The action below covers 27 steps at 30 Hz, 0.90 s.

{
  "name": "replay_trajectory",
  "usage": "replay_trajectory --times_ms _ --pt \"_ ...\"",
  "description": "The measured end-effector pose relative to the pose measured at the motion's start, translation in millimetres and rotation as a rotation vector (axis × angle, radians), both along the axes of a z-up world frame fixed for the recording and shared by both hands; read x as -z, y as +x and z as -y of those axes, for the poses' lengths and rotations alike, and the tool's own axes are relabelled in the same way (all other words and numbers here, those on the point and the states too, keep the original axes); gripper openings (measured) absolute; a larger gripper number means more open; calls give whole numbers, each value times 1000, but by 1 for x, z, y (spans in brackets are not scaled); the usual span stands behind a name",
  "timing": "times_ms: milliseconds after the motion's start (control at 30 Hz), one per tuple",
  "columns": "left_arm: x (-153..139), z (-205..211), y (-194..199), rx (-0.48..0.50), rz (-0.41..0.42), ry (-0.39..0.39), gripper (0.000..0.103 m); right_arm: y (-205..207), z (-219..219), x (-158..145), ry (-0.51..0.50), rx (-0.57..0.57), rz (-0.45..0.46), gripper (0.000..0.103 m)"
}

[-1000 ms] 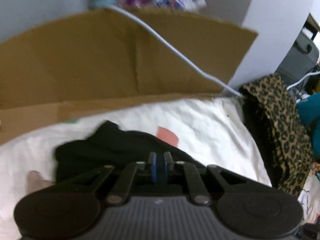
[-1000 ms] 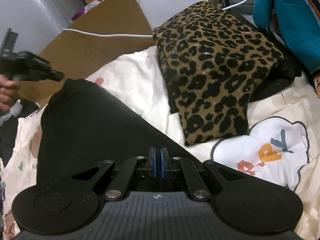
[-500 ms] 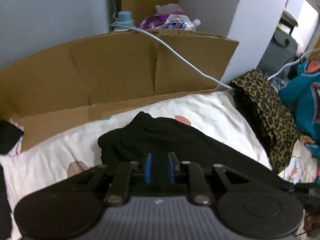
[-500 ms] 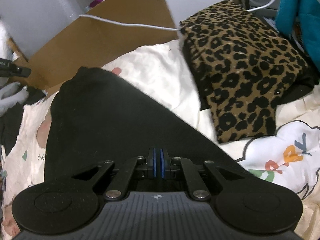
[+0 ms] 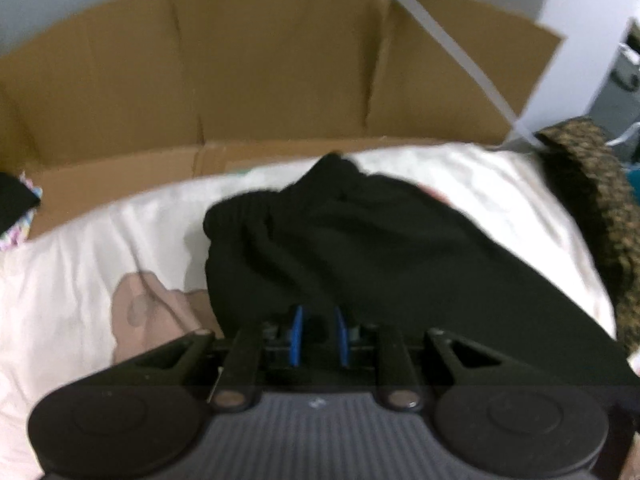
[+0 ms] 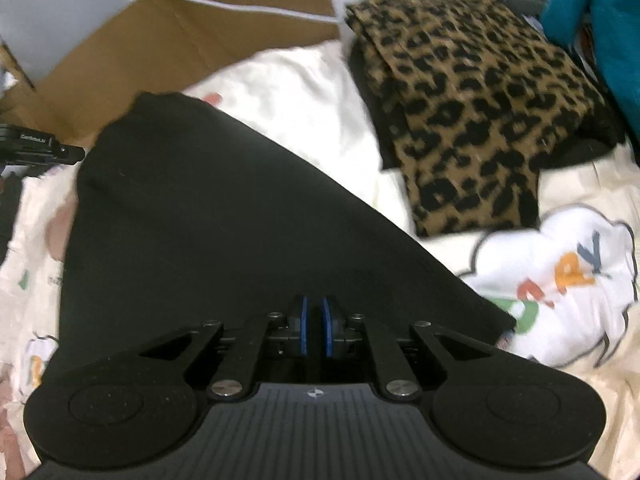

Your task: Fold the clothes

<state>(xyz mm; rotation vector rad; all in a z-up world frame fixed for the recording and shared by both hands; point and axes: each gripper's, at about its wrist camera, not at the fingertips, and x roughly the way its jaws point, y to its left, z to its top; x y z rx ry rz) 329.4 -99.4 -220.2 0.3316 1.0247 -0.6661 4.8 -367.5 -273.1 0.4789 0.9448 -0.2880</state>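
One black garment [image 6: 224,216], one folded leopard-print garment [image 6: 476,120], one cardboard sheet [image 5: 240,80], one white cable [image 5: 452,48].

Left tool [image 5: 318,336]: black plastic body, ribbed grey centre panel, a round black disc at each side.
Left tool fingers [image 5: 296,336]: thin blue pads on black link arms with silver pivot screws.
Right tool [image 6: 314,332]: same black build, small round emblem on the ribbed panel, blue pads.

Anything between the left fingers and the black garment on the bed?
Nothing visible. The left gripper sits right over the black garment, with only dark cloth seen in the gap between its blue fingers. The leopard-print pile lies well to the side.
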Motion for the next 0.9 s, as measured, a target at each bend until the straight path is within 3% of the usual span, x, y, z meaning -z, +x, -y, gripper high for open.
replay_trajectory --times_ms 200,400,533,633,767,900 --pt "37 14 27 -102 -70 48 19 0 6 10 3 3 -30 13" --pt "44 41 39 -138 -90 131 19 -5 16 11 10 29 -40 13" --pt "26 41 36 -179 -132 162 17 -10 20 9 20 46 -40 13" --pt "7 43 23 -152 -135 154 17 -13 19 7 24 42 -39 13" --pt "-14 55 9 -77 -84 124 18 -17 22 5 25 51 -37 13" --pt "-9 72 17 -59 -63 106 19 -17 24 4 15 61 -38 13"
